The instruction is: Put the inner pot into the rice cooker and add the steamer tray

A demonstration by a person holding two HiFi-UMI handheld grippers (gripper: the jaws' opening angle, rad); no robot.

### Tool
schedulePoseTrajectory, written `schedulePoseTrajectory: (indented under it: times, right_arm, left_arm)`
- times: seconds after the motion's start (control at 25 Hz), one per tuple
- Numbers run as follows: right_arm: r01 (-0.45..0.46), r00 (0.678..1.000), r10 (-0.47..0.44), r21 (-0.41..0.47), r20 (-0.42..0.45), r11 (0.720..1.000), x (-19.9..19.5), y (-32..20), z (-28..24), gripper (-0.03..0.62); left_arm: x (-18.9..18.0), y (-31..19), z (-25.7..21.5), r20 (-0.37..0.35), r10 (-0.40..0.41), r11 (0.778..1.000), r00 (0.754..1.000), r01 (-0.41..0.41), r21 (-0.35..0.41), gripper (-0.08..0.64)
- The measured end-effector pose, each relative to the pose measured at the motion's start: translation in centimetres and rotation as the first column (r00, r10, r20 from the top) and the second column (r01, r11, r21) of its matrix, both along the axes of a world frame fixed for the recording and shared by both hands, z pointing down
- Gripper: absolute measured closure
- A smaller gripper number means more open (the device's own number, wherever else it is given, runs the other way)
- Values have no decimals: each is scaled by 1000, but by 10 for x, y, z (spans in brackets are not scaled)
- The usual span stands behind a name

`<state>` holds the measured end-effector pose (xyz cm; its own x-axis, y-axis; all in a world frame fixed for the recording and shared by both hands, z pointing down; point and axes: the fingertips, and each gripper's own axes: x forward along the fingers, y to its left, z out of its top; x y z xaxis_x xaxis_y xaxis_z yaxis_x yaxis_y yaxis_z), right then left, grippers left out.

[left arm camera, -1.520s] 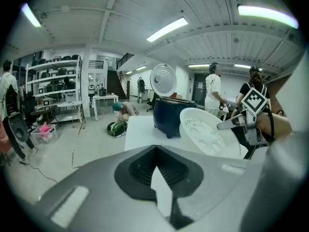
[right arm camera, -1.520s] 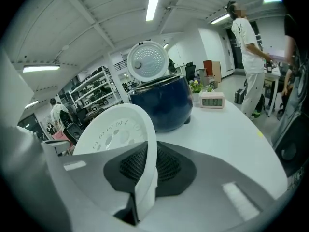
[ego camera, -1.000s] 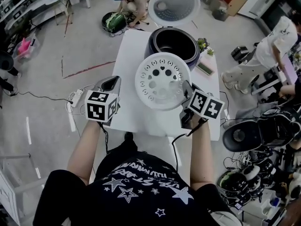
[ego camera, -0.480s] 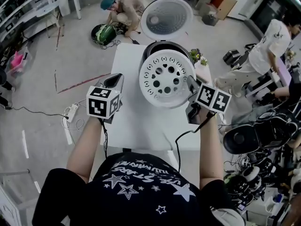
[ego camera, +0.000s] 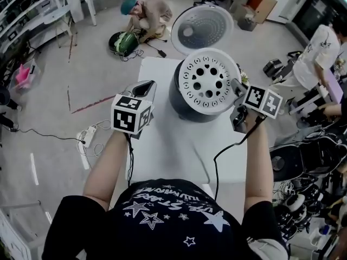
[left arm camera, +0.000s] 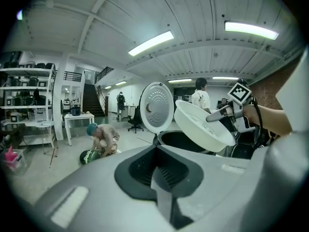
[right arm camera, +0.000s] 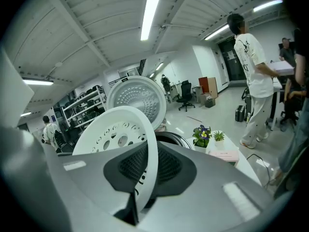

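The white perforated steamer tray [ego camera: 209,81] hangs tilted just above the dark rice cooker [ego camera: 181,101], whose round lid [ego camera: 201,28] stands open behind it. My right gripper [ego camera: 236,92] is shut on the tray's right rim. In the right gripper view the tray's edge [right arm camera: 147,144] runs between the jaws. The cooker's opening [left arm camera: 181,140] looks dark; I cannot tell the inner pot apart from it. My left gripper [ego camera: 146,86] is shut on nothing, left of the cooker over the white table [ego camera: 168,145]. From the left gripper view the tray [left arm camera: 203,124] floats over the cooker rim.
A small potted flower [right arm camera: 202,133] and a flat pink box [right arm camera: 223,154] sit on the table right of the cooker. A crouching person [ego camera: 146,12] is on the floor behind the table, another person [ego camera: 317,47] stands at right. More cookers [ego camera: 287,161] crowd the floor at right.
My right gripper has carried the steamer tray forward, from in front of the cooker to above its opening. The left gripper has stayed shut and drifted a little forward.
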<state>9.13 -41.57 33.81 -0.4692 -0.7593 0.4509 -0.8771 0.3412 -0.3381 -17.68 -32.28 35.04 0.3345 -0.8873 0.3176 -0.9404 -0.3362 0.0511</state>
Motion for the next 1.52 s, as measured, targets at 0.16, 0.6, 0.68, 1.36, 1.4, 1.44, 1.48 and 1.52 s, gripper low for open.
schedulePoseTrajectory:
  times: [0.16, 0.6, 0.68, 1.36, 1.4, 1.44, 1.48, 1.52]
  right_arm:
    - [-10, 999, 8, -46, -47, 999, 3, -22, 13, 534]
    - [-69, 994, 56, -134, -97, 989, 14, -60, 50, 535]
    - [-64, 992, 47, -139, -121, 988, 14, -63, 55, 535]
    - [-102, 948, 60, -121, -311, 987, 14, -68, 83, 502]
    - [-102, 947, 62, -115, -316, 988, 14, -67, 83, 500]
    - [-102, 944, 62, -107, -323, 989, 15, -67, 84, 497]
    - [-100, 940, 62, -97, -335, 990, 16, -66, 84, 495]
    - [-95, 936, 60, -86, -348, 992, 17, -66, 84, 491]
  left_arm:
    - [1, -15, 1, -9, 23, 1000, 1000, -23, 2, 560]
    - [6, -37, 30, -27, 69, 995, 997, -70, -68, 560]
    - [6, -40, 35, -30, 69, 995, 997, -71, -75, 560]
    - [11, -44, 52, -29, 76, 990, 997, -79, -118, 560]
    - [12, -43, 52, -26, 76, 990, 997, -79, -117, 560]
    - [14, -42, 53, -23, 77, 990, 997, -79, -116, 560]
    - [15, -40, 53, -21, 76, 990, 997, -78, -115, 560]
    - [16, -39, 53, -19, 75, 991, 997, -77, -114, 560]
